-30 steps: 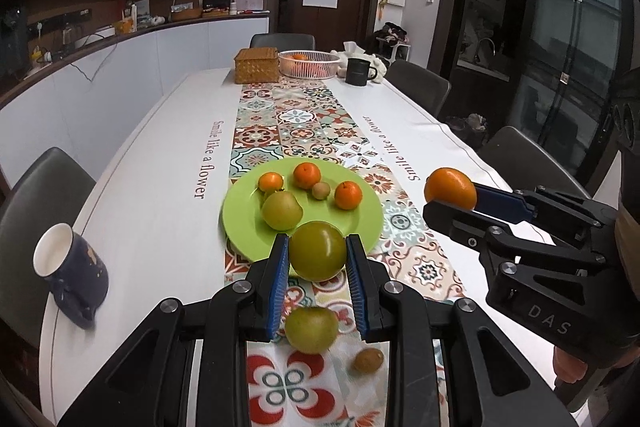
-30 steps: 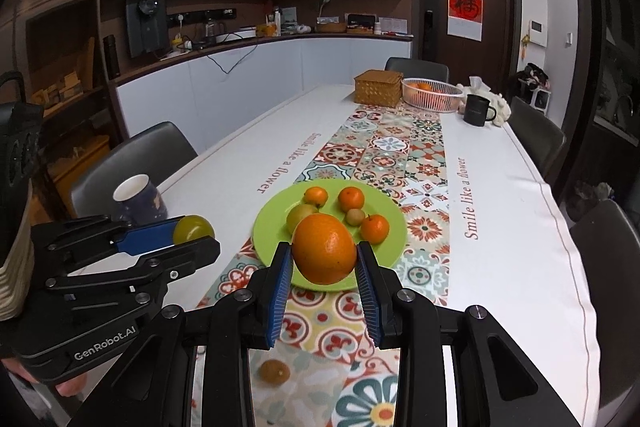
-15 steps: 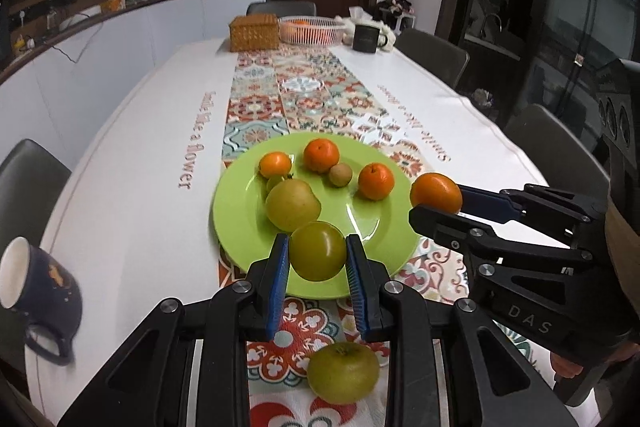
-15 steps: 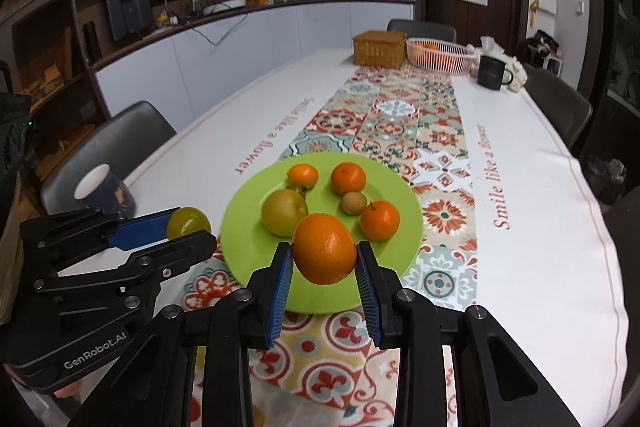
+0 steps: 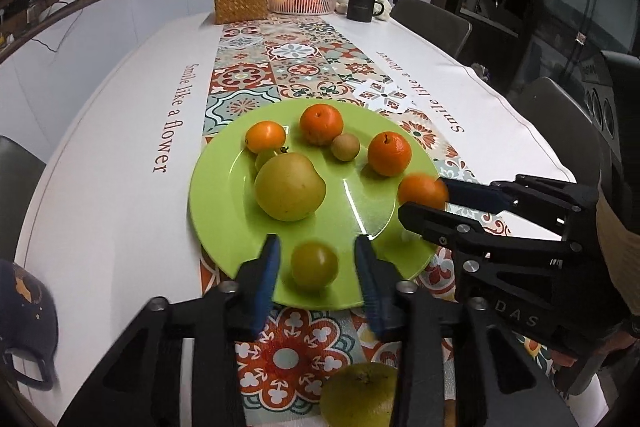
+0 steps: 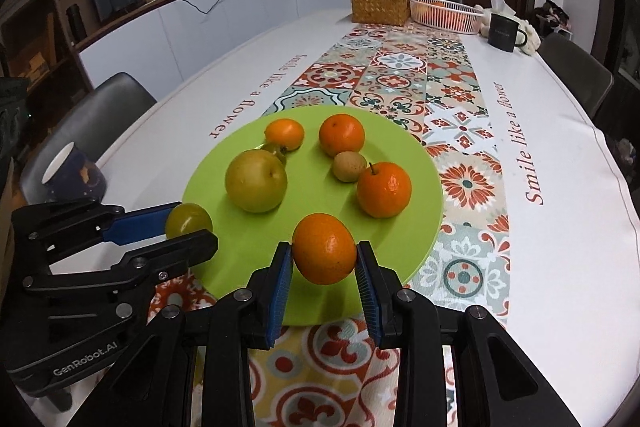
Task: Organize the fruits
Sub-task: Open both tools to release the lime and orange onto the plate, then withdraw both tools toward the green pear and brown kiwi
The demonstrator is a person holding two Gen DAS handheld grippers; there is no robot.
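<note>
The left gripper (image 5: 316, 277) stands with its jaws spread wider than the green fruit (image 5: 314, 265) between them, which sits free on the near edge of the green plate (image 5: 224, 187). The right gripper (image 6: 323, 277) clamps an orange (image 6: 324, 248) just above the plate's near rim. To finish well, the left should back straight out without nudging the fruit, and the right should lower before opening.
</note>
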